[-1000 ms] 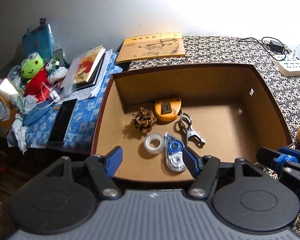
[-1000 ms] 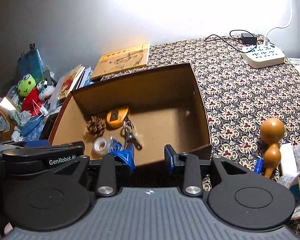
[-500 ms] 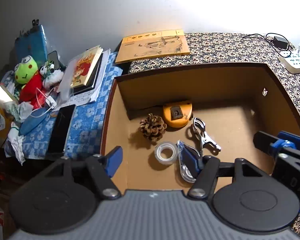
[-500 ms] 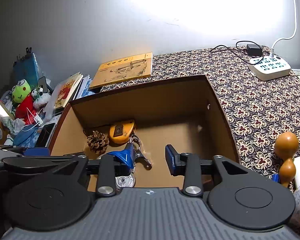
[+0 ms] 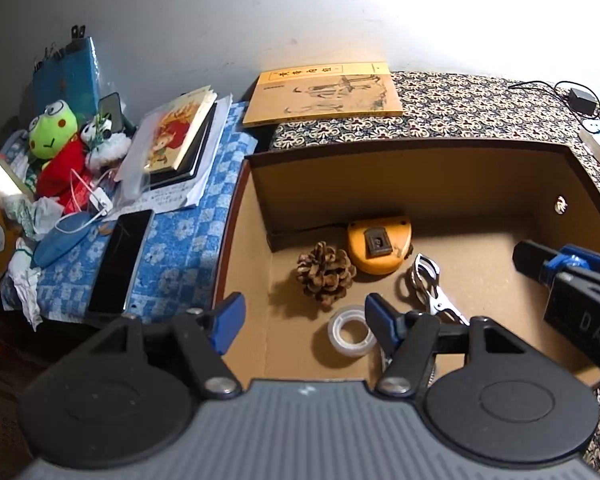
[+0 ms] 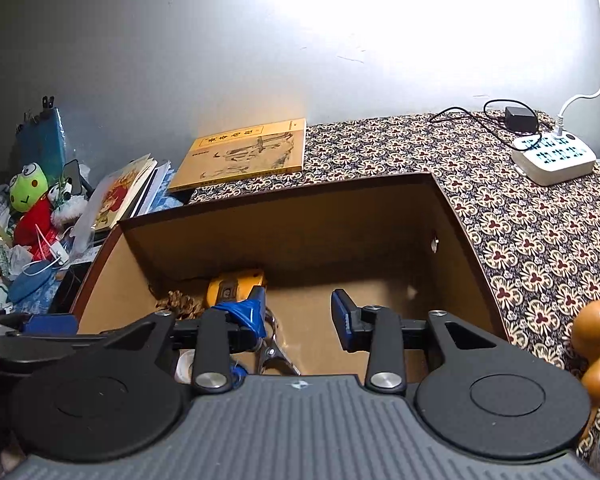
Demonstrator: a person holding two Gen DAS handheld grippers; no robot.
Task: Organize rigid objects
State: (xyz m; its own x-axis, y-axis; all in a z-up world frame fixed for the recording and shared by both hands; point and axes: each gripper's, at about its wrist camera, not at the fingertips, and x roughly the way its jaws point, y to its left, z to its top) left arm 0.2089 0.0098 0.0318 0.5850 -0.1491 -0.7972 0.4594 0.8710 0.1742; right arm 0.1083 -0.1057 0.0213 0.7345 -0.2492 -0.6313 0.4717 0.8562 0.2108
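Left tongs [image 5: 302, 318] are released, empty, straddling the box [image 5: 420, 146] near-left wall. Right tongs [image 6: 300, 314] are likewise released and empty, inside the box above its floor. On that floor: tape roll [image 5: 350, 331], pinecone [image 5: 326, 274], orange tape measure [image 5: 380, 246] and metal clip [image 5: 430, 286], grouped closely. A gourd [image 6: 596, 344] rests on the patterned desk [image 6: 520, 232], right of the box.

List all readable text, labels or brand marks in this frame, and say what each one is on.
"DAS": white letters, cut off by the frame edge, on the right tool body, seen in the left wrist view.
Yellow book: a row of characters along its cover, too blurred to read.
Illustrated book: cover print not legible.
Power strip: markings too small to read.
Nothing else is legible.
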